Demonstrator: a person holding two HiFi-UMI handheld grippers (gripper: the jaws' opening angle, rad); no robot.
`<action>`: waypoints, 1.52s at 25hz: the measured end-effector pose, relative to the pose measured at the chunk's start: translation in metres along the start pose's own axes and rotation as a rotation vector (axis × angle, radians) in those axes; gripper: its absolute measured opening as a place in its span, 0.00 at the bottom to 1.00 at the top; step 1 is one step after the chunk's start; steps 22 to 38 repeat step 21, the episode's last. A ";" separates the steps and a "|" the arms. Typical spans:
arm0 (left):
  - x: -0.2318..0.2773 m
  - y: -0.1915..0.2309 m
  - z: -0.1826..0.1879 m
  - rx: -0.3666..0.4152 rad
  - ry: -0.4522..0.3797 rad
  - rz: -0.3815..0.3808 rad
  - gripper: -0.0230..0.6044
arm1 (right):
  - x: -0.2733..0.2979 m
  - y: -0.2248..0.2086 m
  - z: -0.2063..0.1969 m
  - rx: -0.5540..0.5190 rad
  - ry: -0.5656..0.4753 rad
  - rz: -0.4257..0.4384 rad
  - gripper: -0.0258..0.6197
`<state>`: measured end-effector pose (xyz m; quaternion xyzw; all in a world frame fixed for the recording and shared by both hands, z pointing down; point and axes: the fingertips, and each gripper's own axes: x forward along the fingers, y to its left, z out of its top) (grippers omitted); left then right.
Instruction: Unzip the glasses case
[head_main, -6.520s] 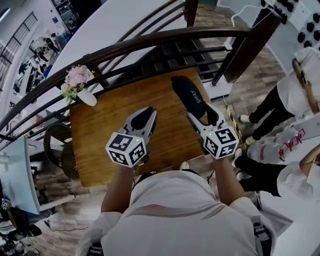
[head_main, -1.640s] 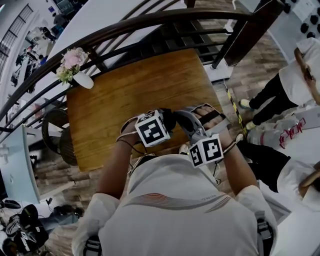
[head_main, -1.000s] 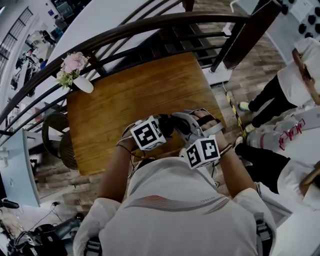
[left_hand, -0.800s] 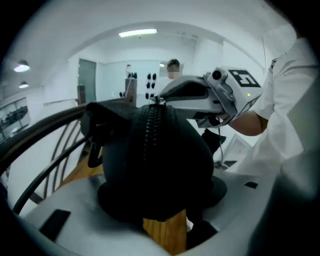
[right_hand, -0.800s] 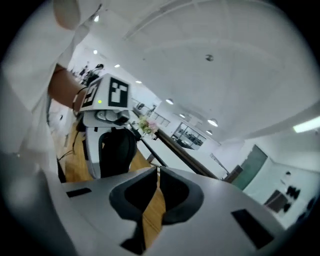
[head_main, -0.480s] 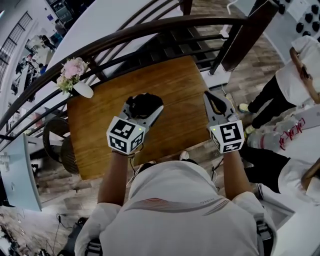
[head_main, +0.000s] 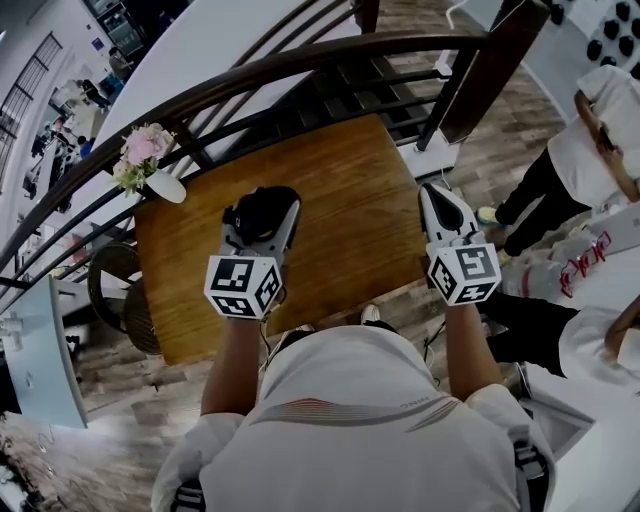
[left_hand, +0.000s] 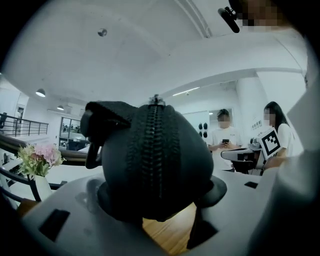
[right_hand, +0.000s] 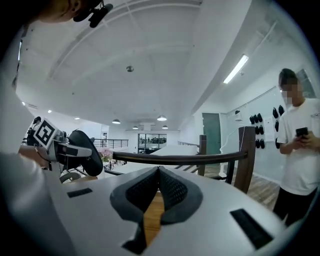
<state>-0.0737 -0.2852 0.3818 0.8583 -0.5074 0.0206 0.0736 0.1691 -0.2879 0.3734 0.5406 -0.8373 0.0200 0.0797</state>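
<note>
The black glasses case (head_main: 262, 212) hangs above the wooden table (head_main: 340, 170), with my left gripper (head_main: 262, 205) shut on it. In the left gripper view the case (left_hand: 155, 160) fills the middle. Its zip runs straight up the end facing the camera, with the metal pull (left_hand: 156, 99) at the top. Both pads of my left gripper (left_hand: 157, 192) press on the case's sides. My right gripper (head_main: 433, 192) is off to the right, over the table's right edge. It is shut and empty; its ribbed pads (right_hand: 172, 189) meet. From there the held case (right_hand: 85, 152) shows at far left.
A white vase of pink flowers (head_main: 150, 165) stands at the table's back left corner. A dark curved railing (head_main: 300, 62) runs close behind the table. People stand on the wooden floor to the right (head_main: 600, 130). A dark post (right_hand: 245, 155) rises beyond my right gripper.
A second ago both grippers were together on the case near the table's front edge. They have since parted: the left has lifted the case and levelled out, the right has swung off to the right.
</note>
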 end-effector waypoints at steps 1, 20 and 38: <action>0.000 -0.001 -0.001 -0.003 0.003 -0.003 0.45 | 0.000 0.001 0.000 -0.002 -0.001 0.004 0.12; -0.007 -0.014 -0.005 -0.014 0.013 -0.019 0.45 | -0.008 0.016 -0.008 -0.011 -0.005 0.054 0.12; -0.007 -0.015 -0.004 -0.015 0.013 -0.020 0.45 | -0.008 0.016 -0.008 -0.012 -0.004 0.055 0.12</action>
